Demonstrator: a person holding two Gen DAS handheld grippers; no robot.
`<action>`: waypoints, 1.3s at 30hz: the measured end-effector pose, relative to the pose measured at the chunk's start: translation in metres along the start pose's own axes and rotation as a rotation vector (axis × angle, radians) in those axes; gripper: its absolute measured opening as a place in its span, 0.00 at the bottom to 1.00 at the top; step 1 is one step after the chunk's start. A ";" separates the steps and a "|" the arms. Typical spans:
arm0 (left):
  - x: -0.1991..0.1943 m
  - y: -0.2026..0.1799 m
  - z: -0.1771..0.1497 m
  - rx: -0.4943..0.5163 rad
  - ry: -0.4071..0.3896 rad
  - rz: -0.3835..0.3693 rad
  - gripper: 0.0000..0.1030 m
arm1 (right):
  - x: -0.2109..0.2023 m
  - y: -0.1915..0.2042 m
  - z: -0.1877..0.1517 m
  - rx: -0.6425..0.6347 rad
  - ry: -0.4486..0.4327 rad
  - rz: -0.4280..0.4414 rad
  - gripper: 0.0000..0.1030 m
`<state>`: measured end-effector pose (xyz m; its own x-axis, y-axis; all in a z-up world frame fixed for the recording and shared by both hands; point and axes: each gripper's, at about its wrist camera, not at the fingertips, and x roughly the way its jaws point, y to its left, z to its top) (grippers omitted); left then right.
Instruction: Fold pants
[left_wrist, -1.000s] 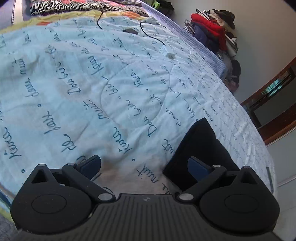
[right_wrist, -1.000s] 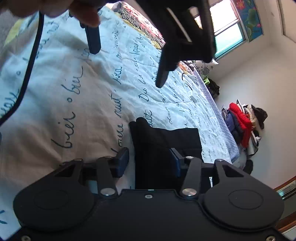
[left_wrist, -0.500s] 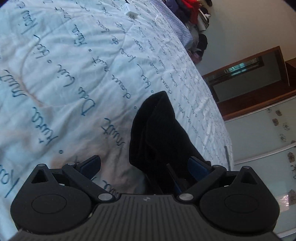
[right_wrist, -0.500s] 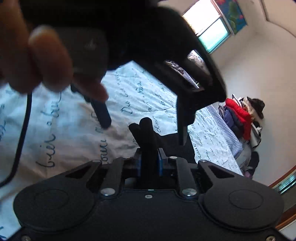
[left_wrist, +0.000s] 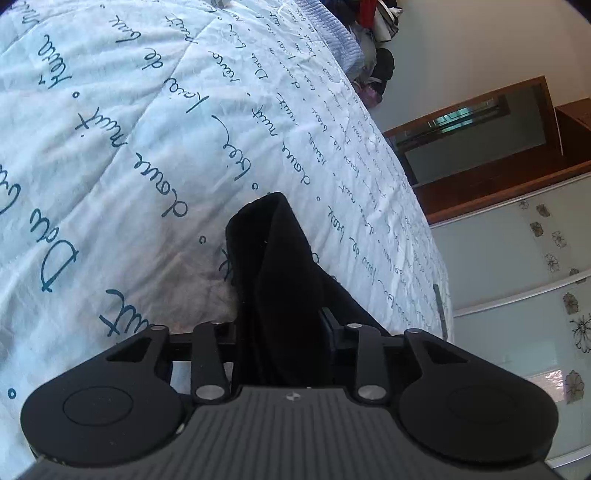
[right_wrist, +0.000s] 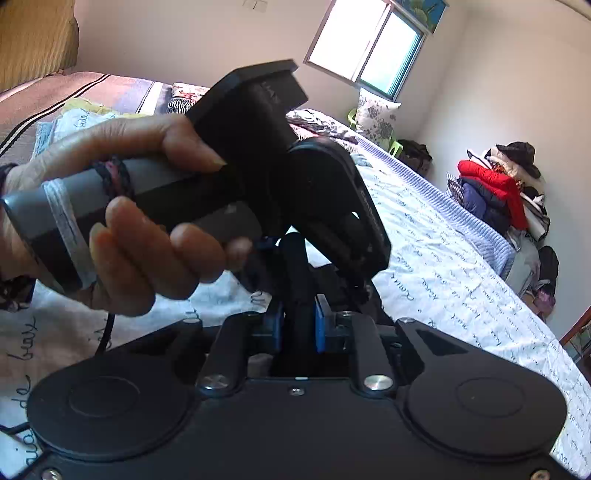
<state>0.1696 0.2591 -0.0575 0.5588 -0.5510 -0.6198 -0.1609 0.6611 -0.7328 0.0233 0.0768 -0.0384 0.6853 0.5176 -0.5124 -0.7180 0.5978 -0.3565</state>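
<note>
The black pants lie bunched in a narrow fold on the pale blue bedspread printed with script. My left gripper has the near end of that fold between its fingers; its jaws are closing and the pads press the cloth. In the right wrist view, my right gripper is shut with its blue pads squeezing an upright ridge of the pants. Just beyond it a hand grips the left gripper's handle, hiding most of the pants.
The bed's edge runs down the right. Beyond it stand a wooden-framed mirror and flower-printed white cabinet doors. A pile of clothes lies by the far wall, with a pillow under the window.
The left gripper swung right over the pants and went from wide open to closed on the fold. The right gripper closed on the pants, rolled and rose.
</note>
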 end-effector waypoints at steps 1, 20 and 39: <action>0.000 -0.002 0.000 0.019 -0.008 0.014 0.27 | -0.004 -0.007 0.001 0.038 -0.008 0.032 0.18; -0.028 -0.075 -0.045 0.292 -0.189 0.174 0.20 | -0.007 -0.074 -0.014 0.439 -0.002 -0.003 0.17; -0.028 -0.234 -0.169 0.661 -0.243 0.105 0.22 | -0.137 -0.130 -0.075 0.654 -0.182 -0.124 0.11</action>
<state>0.0538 0.0337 0.0839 0.7453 -0.3896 -0.5411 0.2607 0.9172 -0.3013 0.0135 -0.1178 0.0199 0.8085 0.4817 -0.3382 -0.4511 0.8762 0.1694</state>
